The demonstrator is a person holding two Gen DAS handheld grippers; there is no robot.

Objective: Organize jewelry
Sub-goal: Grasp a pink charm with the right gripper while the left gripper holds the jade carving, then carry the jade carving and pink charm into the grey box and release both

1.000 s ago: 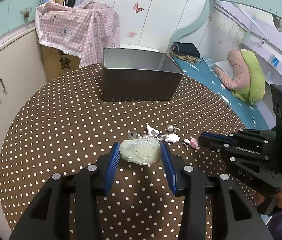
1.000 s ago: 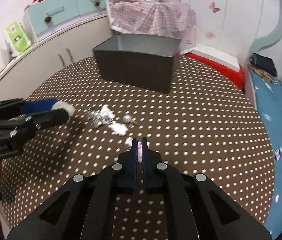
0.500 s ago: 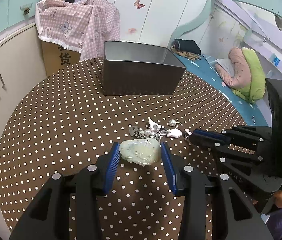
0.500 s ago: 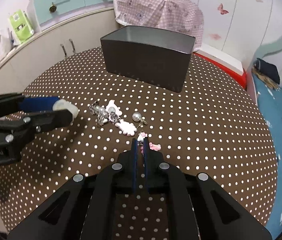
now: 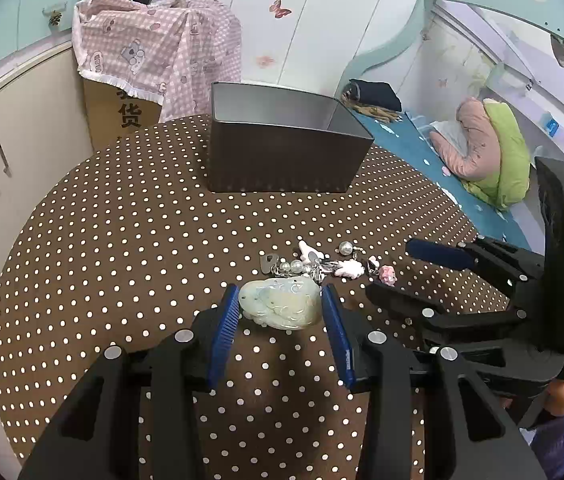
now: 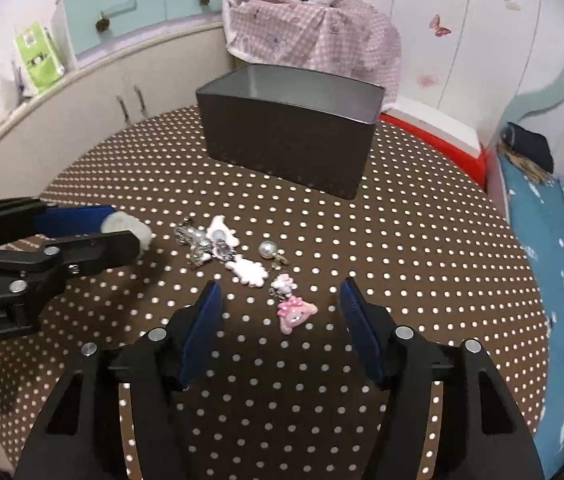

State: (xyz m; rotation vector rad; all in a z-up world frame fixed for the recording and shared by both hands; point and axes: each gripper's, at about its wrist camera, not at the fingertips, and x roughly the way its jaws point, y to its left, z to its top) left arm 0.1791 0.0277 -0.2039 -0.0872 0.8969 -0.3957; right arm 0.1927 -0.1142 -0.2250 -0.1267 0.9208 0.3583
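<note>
My left gripper (image 5: 280, 308) is shut on a pale green jade pendant (image 5: 280, 307), held above the dotted tablecloth; it also shows in the right wrist view (image 6: 128, 229). My right gripper (image 6: 280, 306) is open, its jaws either side of a pink charm (image 6: 293, 312) on the cloth. It shows in the left wrist view (image 5: 401, 272). A small pile of jewelry lies ahead: a white charm (image 6: 248, 271), a pearl earring (image 6: 268, 249) and silver pieces (image 6: 198, 242). A dark open box (image 6: 289, 136) stands at the far side of the table; it also shows in the left wrist view (image 5: 285, 148).
The round table (image 5: 122, 240) has a brown polka-dot cloth. Cabinets (image 5: 14, 152) curve around the left. A cardboard box under pink checked cloth (image 5: 150, 60) stands behind the table. A bed (image 5: 461, 168) lies to the right.
My right gripper has opened and drawn back, leaving the pink charm on the cloth. My left gripper has kept its hold on the jade pendant and lifted slightly.
</note>
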